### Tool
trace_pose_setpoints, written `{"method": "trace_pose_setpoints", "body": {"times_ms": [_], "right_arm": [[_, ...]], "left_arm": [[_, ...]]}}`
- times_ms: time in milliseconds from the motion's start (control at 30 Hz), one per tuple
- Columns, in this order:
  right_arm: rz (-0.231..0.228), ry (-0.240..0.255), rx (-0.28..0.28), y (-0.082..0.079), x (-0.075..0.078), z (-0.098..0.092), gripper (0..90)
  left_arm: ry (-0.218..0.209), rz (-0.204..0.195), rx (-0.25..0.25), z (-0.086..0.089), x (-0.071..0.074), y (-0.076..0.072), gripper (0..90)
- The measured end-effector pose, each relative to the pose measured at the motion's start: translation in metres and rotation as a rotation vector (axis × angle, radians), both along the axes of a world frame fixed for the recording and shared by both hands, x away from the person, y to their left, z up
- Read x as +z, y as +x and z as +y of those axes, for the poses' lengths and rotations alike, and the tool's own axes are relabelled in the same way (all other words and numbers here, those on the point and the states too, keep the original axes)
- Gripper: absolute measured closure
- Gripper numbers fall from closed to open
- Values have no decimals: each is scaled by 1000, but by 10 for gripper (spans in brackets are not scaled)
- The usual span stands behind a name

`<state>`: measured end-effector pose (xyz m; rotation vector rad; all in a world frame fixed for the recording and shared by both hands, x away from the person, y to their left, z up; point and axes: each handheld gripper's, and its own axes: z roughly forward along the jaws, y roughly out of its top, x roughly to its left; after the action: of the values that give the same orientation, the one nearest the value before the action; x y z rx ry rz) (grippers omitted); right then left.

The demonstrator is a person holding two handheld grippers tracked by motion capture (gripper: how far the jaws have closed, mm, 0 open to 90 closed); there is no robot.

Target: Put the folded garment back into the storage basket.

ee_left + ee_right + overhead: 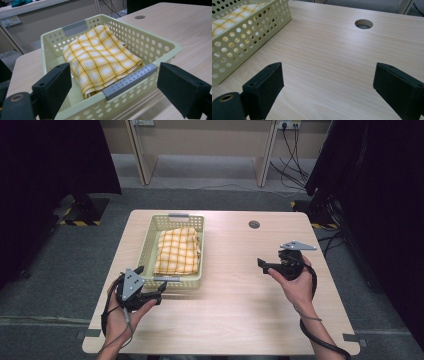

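While the cloth [176, 251] lies folded in the basket [146, 246], my left gripper [150, 281] waits spread at its six o'clock, right gripper [262, 264] spread, nothing gripped yet.

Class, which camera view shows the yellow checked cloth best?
The left gripper view: the cloth lies folded in the basket, close, its checks clear. The high view shows it whole but small. The right gripper view catches a corner through the basket's holes.

A round hole [254, 224] is cut into the wooden table [240, 290] near its far edge. Behind the table, black cables [292, 165] are plugged into a wall socket [289, 124]. Grey carpet [45, 285] is laid on the floor. Black curtains [380, 195] are hung at both sides.
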<state>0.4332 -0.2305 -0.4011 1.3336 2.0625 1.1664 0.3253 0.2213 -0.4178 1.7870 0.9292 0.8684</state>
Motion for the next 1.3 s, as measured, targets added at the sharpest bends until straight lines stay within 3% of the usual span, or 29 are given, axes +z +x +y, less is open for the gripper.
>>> {"method": "trace_pose_setpoints", "body": {"times_ms": [700,1300], "right_arm": [[-17,-2,-34,-29,-12,-25,101],[-62,-3,-73,-59,-26,-42,99]], "left_arm": [[-10,-6,3,8,-9,-10,115],[-12,-5,-9,14,-22,-18,115]]}}
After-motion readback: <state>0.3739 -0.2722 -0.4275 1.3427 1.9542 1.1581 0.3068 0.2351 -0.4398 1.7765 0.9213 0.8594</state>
